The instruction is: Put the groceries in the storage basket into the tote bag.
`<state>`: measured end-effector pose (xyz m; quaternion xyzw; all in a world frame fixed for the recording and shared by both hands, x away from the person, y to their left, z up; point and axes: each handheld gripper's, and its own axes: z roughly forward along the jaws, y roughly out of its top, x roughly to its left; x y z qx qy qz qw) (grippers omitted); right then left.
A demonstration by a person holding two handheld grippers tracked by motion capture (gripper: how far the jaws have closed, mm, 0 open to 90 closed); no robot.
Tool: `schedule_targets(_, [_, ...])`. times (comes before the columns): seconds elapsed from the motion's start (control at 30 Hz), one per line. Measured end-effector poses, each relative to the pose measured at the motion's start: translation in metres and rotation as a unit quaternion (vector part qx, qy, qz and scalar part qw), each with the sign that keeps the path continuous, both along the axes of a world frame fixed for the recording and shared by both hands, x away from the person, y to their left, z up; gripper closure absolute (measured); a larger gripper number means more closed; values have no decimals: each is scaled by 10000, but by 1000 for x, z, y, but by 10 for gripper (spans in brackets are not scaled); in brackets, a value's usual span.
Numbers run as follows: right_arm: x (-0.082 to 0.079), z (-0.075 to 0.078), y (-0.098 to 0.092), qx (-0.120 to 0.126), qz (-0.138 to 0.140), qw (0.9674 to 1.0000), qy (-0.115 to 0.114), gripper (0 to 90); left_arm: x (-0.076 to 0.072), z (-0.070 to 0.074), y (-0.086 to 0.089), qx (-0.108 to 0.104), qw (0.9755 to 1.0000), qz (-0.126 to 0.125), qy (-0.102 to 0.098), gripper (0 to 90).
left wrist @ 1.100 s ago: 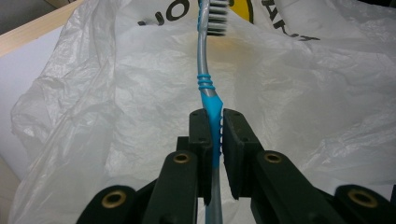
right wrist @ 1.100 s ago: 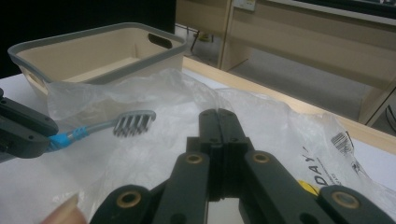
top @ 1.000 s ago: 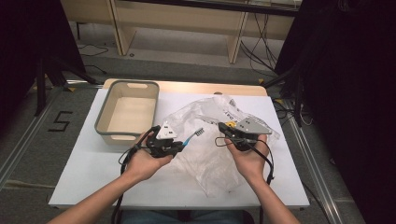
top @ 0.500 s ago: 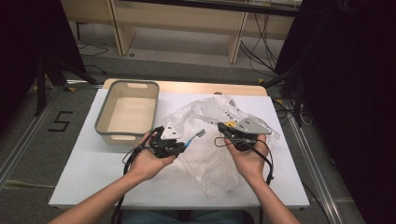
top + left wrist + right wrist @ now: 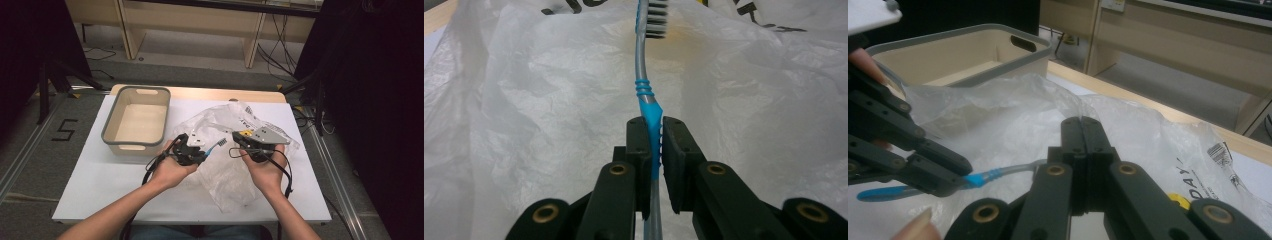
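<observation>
Jaws of the left gripper (image 5: 651, 150) were clamped on the blue grip of a toothbrush (image 5: 647, 107), whose silver neck ran away from them to a dark-bristled head over the crumpled clear plastic bag (image 5: 524, 125). On the right gripper (image 5: 1082, 135) the jaws were pressed flat together, with bag film bunched just beyond their tips; whether they pinched the film could not be told. Seen from the high view, the left gripper (image 5: 190, 150) sat near the middle of the white worktop (image 5: 100, 185), the toothbrush (image 5: 215, 146) pointing rightward toward the right gripper (image 5: 252, 145), which lay just beside it over the bag (image 5: 225, 175). A beige storage bin with a grey rim (image 5: 107, 135) stood at the far left of the worktop, close to the left hand (image 5: 172, 170). In the right gripper view, the left gripper (image 5: 955, 172) held the toothbrush (image 5: 998, 174) in front of that bin (image 5: 968, 55).
</observation>
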<state>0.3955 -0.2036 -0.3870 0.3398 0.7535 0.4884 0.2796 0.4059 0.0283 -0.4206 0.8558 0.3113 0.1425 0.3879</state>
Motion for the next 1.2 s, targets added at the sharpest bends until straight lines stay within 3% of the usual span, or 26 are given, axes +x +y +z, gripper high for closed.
schedule_targets(0.53, [0,-1,1,-20,34,10000,21,900,22,-15,-28,218,9997,132,36,818])
schedule_targets(0.83, [0,-2,1,-29,41,10000,33,900,29,-18,-42,264,9993,103,-225,817])
schedule_targets(1.03, [0,-1,0,-25,32,10000,32,900,33,-24,-49,317,9992,84,-234,817])
schedule_targets(1.07, [0,-1,0,-22,28,10000,28,900,34,-25,-50,358,9990,62,-267,821])
schedule_targets(1.1, [0,-1,0,-22,29,10000,28,900,34,-26,-50,363,9989,40,-308,892])
schedule_targets(1.2, [0,-1,0,-22,31,10000,33,900,34,-27,-52,386,9987,25,-336,892])
